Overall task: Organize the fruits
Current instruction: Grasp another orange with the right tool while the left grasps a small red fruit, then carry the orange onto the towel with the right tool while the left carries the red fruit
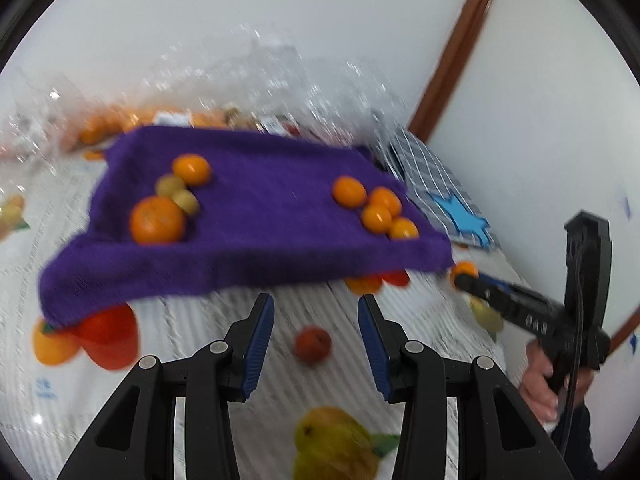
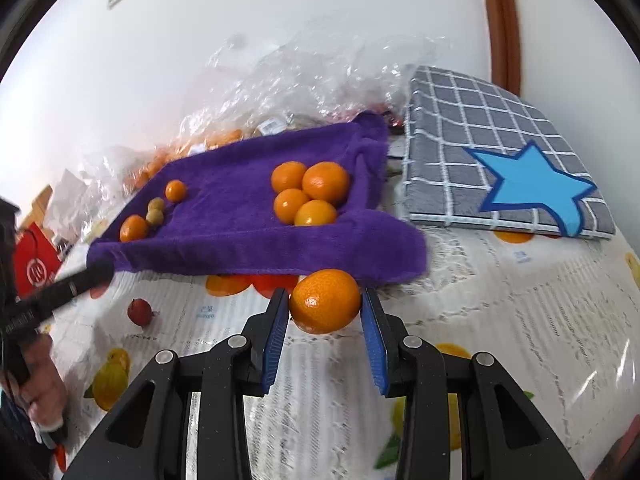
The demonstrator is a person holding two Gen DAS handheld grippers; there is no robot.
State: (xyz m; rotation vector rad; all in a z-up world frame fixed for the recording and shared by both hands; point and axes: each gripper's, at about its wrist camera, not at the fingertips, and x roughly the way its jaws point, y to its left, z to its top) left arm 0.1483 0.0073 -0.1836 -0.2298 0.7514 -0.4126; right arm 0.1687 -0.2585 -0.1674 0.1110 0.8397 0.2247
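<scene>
Right wrist view: right tongs (image 2: 325,307) are clamping a mandarin (image 2: 325,301) at lower centre, just in front of the purple towel (image 2: 224,216). Four mandarins (image 2: 310,192) are sitting right of centre on the towel. Left wrist view, blurred: left tongs (image 1: 316,322) are standing parted, gripping nothing.

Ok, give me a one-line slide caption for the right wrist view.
Right gripper grips a round orange tangerine before the purple towel holding sorted fruit.
</scene>
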